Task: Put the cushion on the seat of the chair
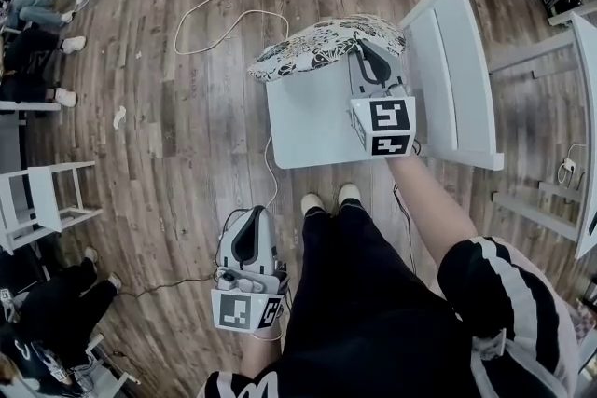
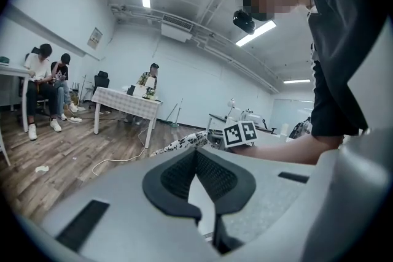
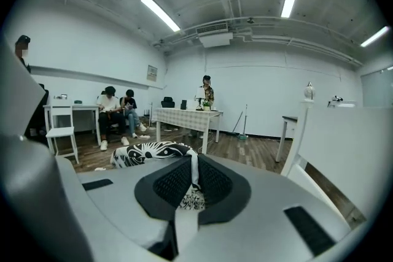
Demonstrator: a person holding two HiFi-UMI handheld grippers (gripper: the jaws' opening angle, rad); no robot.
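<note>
Two grippers, one working. The left gripper (image 1: 250, 214) hangs idle by your legs (image 1: 373, 294), jaws clenched on nothing; keep it clear. The right gripper (image 1: 367, 49) pinches an edge of the patterned cushion (image 1: 322, 42), which is over the far edge of the white chair seat (image 1: 308, 121), overhanging its left corner. Advice: draw it toward you and toward the chair back (image 1: 457, 51) until centred, lower flat, then release. Unclear: whether the cushion touches the seat; the seat's far edge is covered

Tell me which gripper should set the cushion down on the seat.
Right. The right gripper grips the cushion by its edge, over the seat; the left gripper holds nothing, down by the person's legs.
</note>
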